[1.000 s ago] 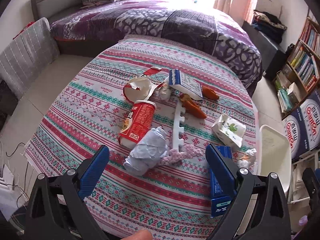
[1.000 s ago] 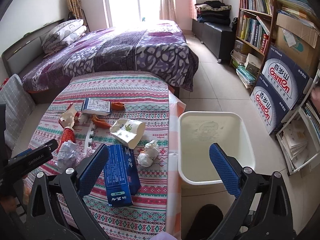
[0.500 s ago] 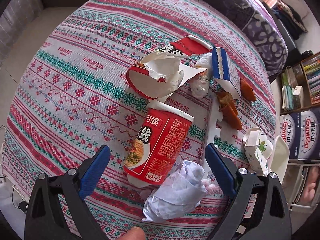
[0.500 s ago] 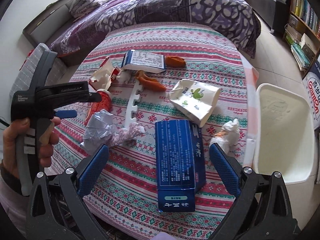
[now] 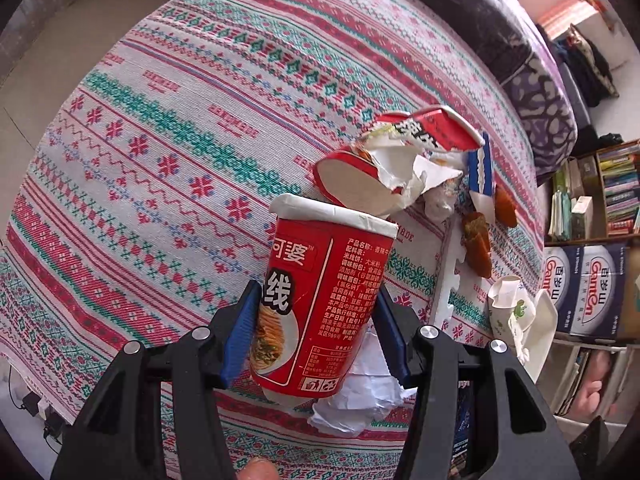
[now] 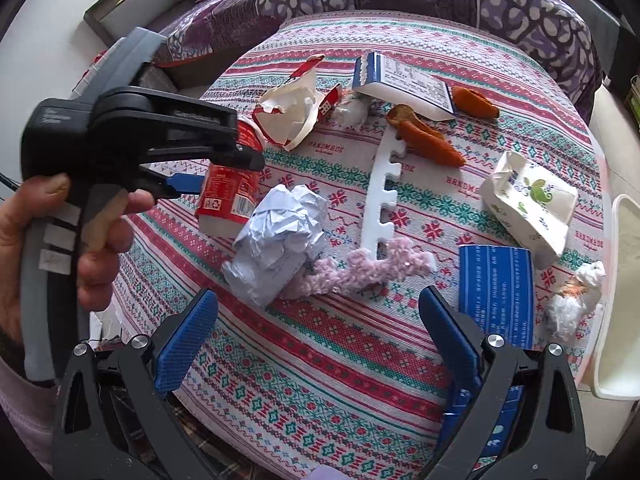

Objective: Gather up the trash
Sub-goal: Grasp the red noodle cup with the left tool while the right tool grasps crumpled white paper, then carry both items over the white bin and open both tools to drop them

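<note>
My left gripper (image 5: pixel 316 332) is shut on a red noodle cup (image 5: pixel 320 300), its blue pads pressed to both sides of the cup, which lies on the patterned tablecloth. The cup also shows in the right wrist view (image 6: pixel 228 184) between the left gripper's fingers (image 6: pixel 184 184). My right gripper (image 6: pixel 320 340) is open and empty, above the cloth in front of a crumpled white paper ball (image 6: pixel 280 236) and a pink fuzzy scrap (image 6: pixel 360 268). A white trash bin (image 6: pixel 616 300) stands at the table's right edge.
Other trash lies on the cloth: a torn red-and-white cup (image 6: pixel 292 112), a white toothed foam strip (image 6: pixel 384 196), orange peels (image 6: pixel 428 140), a blue-white box (image 6: pixel 404 80), a crushed white carton (image 6: pixel 528 204), a blue box (image 6: pixel 496 292), a tissue wad (image 6: pixel 572 300). A bed stands behind.
My left gripper moved down onto the red noodle cup and closed on it. My right gripper moved left and lower over the table, still open.
</note>
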The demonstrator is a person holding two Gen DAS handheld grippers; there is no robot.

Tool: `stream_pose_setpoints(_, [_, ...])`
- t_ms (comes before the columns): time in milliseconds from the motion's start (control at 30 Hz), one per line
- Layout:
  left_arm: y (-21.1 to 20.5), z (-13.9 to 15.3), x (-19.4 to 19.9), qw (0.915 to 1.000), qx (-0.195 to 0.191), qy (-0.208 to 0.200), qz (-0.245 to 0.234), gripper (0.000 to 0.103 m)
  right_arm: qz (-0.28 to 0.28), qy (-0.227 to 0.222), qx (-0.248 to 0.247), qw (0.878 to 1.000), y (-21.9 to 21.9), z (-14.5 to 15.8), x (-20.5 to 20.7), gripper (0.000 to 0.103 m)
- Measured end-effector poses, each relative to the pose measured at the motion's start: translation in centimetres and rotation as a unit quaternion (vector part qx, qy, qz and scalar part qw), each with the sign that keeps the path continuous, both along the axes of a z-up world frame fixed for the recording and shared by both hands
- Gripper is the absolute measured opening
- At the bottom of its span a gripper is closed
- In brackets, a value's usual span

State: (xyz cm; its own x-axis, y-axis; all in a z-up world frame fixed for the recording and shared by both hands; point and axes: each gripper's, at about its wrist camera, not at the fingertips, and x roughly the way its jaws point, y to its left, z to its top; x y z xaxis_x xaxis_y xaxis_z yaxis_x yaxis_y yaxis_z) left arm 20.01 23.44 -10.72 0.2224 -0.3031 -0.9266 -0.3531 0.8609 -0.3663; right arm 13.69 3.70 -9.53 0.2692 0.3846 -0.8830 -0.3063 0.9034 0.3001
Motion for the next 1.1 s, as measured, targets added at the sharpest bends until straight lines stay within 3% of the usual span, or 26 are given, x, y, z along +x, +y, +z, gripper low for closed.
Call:
stream_pose_setpoints(200, [4.6,3.3,-1.8,0.9967,0.044,-0.033,0.059,0.055,-0.031,0.028,0.025,0.999,2.7,-1.2,3.2,0.096])
stream_pose_setpoints(433, [8.3,7.5,-3.6,0.9863,0.074,-0.085,0.120,0.055,-0.023,0.056,0.008,0.998,6.8,-3.5,4.9,0.096])
stream_pose_setpoints(467, [8.6,8.0,-3.7,0.9854,0.079,-0.088,0.123,0.055,-0.025,0.064,0.007,0.998,7.1,-3.8,5.0,0.091])
stream_pose_setpoints(533, [8.9,8.6,-4.1,0.9842,0.083,-0.092,0.126,0.055,-0.024,0.078,-0.013,0.997,7.8,-4.7,5.2,0.061])
stream_pose_setpoints(567, [9.0,8.8,-4.1,0.9840,0.083,-0.094,0.126,0.055,-0.024,0.070,-0.015,0.997,7.9,-4.5,5.2,0.050])
stream_pose_setpoints(600, [8.9,8.9,-3.9,0.9838,0.084,-0.096,0.126,0.055,-0.024,0.059,-0.012,0.998,7.8,-4.0,4.8,0.047])
stream_pose_setpoints(800, [7.5,10.2,-3.7,0.9806,0.101,-0.126,0.111,0.055,-0.041,-0.028,0.008,0.999,6.0,1.1,5.4,0.046])
stream_pose_setpoints(1100, [2.4,13.3,-3.7,0.9618,0.158,-0.208,0.082,0.055,-0.113,-0.135,0.002,0.984,-0.4,8.4,6.4,0.046])
